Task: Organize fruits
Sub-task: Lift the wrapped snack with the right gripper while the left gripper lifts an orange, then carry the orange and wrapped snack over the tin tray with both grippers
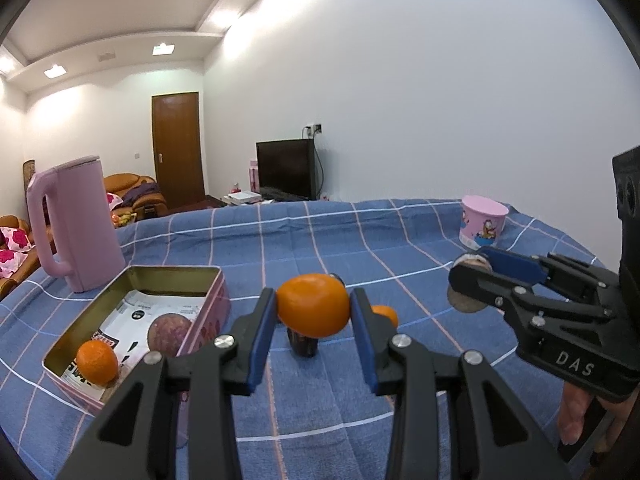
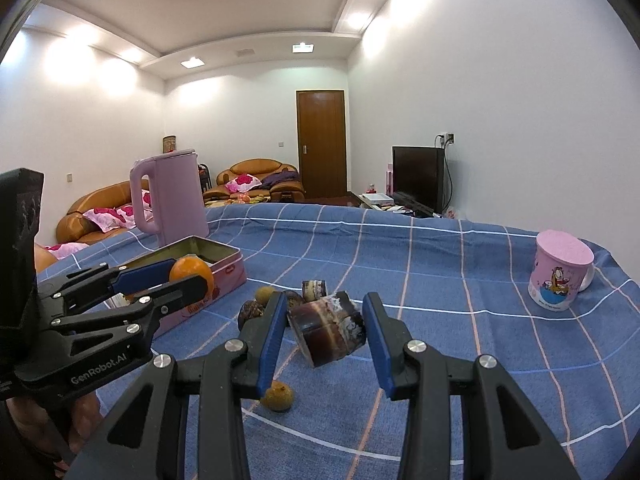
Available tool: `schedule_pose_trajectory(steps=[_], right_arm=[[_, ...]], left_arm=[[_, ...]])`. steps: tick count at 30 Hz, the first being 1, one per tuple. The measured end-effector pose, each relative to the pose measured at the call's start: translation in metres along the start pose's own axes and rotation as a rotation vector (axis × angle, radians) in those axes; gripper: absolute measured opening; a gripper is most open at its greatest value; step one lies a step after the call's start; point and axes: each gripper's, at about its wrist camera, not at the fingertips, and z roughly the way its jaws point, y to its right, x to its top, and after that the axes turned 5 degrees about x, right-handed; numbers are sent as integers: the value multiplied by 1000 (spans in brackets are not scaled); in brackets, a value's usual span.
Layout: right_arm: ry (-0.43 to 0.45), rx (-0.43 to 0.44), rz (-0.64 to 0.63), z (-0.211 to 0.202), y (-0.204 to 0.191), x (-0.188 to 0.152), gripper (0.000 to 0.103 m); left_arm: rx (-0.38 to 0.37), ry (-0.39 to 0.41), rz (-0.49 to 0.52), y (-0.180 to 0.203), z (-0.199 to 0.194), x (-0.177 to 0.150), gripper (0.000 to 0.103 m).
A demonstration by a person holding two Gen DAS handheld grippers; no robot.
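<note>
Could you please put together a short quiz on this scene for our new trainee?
1. True or false: the left gripper is holding an orange above the blue cloth.
2. What lies in the open pink tin?
A. a second orange and a purple fruit
B. a mug
C. only bananas
3. Fill in the gap: the tall pink thing that stands behind the tin is a ____.

Key: 1 true. 2 A. 3 kettle.
</note>
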Motion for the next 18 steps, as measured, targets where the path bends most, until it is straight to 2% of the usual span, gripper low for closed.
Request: schedule_pose_trajectory(steps=[18], right_arm=[[29, -6, -31, -5, -6, 0, 42]], left_arm=[[4, 44, -10, -1, -9, 0, 39]])
